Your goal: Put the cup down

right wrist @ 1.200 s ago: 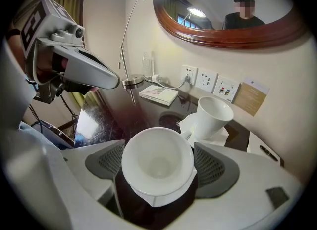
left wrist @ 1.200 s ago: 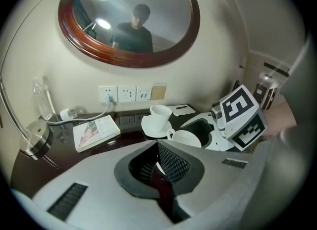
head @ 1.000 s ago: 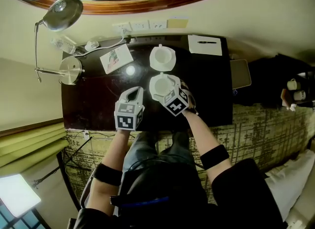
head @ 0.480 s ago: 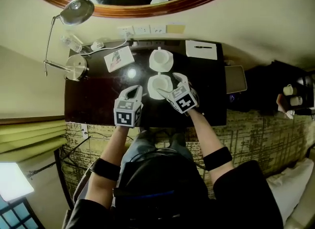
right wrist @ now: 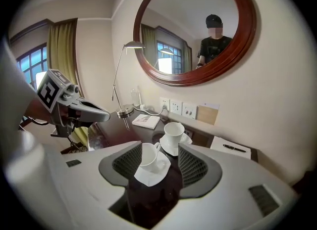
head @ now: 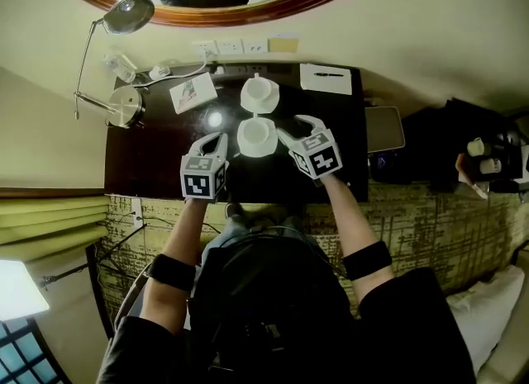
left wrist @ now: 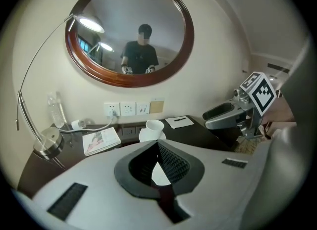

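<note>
Cup sits on saucer, dark desk. Right gripper at cup's 3 o'clock: released, jaws just narrowing, nothing between. Left gripper at 8 o'clock: clenched, empty.

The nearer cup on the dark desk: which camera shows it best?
The right gripper view: the nearer cup appears large and side-on, standing on its saucer. In the head view the cup is small, seen from above. The left gripper view hides nearly all of it.
</note>
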